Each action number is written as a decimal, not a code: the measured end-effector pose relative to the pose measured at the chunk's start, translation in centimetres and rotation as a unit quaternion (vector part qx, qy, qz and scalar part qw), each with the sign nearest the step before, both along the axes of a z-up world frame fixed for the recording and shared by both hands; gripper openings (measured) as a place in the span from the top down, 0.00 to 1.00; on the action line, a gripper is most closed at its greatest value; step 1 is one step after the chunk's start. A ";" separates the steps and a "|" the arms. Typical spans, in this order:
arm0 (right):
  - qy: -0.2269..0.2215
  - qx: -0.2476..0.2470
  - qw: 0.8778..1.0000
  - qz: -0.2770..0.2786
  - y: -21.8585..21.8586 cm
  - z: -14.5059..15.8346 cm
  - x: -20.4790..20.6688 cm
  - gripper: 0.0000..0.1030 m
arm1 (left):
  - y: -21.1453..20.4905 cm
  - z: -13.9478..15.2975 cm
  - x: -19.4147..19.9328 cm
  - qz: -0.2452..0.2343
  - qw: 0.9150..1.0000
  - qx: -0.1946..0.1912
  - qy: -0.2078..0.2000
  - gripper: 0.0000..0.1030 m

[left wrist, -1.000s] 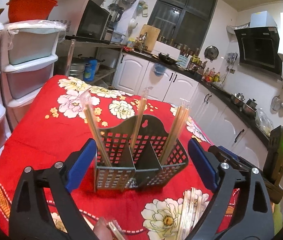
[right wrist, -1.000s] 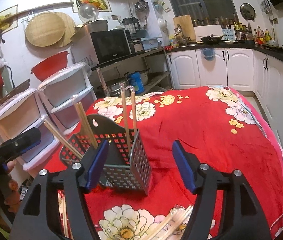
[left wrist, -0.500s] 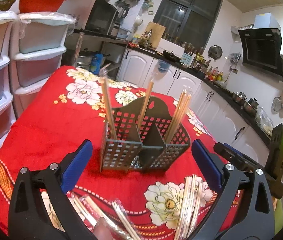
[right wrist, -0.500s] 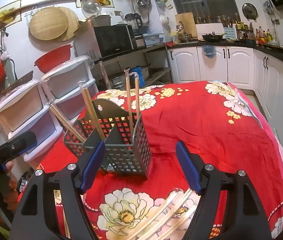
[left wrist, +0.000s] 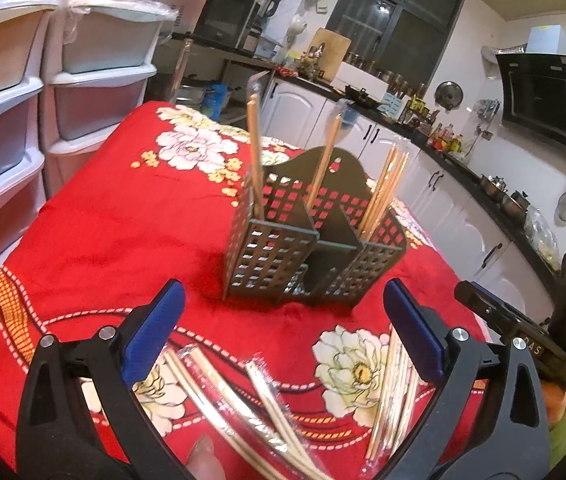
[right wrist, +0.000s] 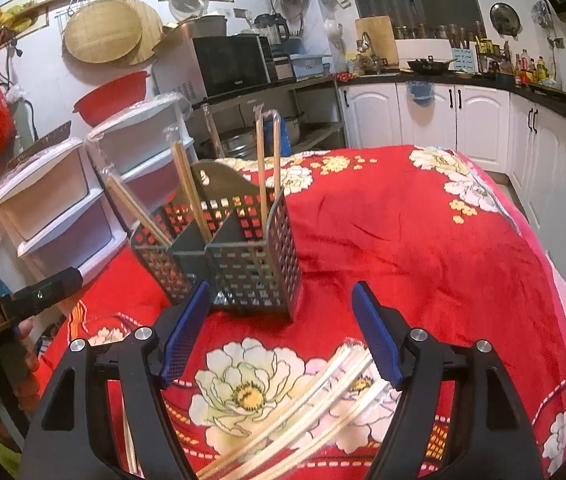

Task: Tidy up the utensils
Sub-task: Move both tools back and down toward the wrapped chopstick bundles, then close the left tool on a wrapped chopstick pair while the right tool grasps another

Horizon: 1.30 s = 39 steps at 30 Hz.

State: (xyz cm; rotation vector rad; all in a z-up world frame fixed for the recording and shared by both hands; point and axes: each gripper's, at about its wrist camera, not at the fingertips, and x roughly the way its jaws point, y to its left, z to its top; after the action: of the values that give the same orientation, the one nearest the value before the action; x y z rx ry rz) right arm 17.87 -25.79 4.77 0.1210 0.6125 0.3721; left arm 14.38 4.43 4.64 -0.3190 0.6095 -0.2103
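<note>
A grey perforated utensil caddy (left wrist: 315,240) with three compartments stands on the red flowered tablecloth (left wrist: 115,216); it also shows in the right wrist view (right wrist: 239,248). Wrapped chopsticks stand in each compartment (left wrist: 383,188). More wrapped chopsticks (left wrist: 251,408) lie flat on the cloth near me, another bundle (left wrist: 395,388) to their right, and a bundle (right wrist: 315,404) under the right gripper. My left gripper (left wrist: 283,328) is open and empty, in front of the caddy. My right gripper (right wrist: 281,332) is open and empty, above the lying bundle.
White plastic drawer units (left wrist: 43,92) stand left of the table. White kitchen cabinets (right wrist: 463,120) and a dark counter run along the back and right. The other gripper's body (left wrist: 523,332) shows at the right edge.
Both grippers have drawn back from the caddy and tilted down, so the chopsticks lying on the cloth have come into view. Both stay open.
</note>
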 end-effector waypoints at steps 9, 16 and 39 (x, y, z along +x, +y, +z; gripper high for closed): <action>0.021 -0.009 1.000 0.014 0.4 -1.6 -0.6 0.31 | 1.3 -2.3 -0.8 0.019 0.999 0.002 0.031 0.12; 0.037 -0.017 0.999 0.025 0.8 -2.7 -1.0 0.31 | 1.9 -4.0 -1.3 0.026 0.998 0.010 0.059 0.12; 0.102 -0.034 0.994 0.032 0.4 -7.0 0.6 0.43 | 3.5 -10.1 -1.4 0.034 0.988 -0.006 0.148 0.67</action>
State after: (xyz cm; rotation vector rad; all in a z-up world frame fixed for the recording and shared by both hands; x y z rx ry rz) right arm 18.48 -25.37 -2.19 0.0757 0.8320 0.4029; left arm 12.96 7.89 -5.43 -0.3855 0.8898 -0.1013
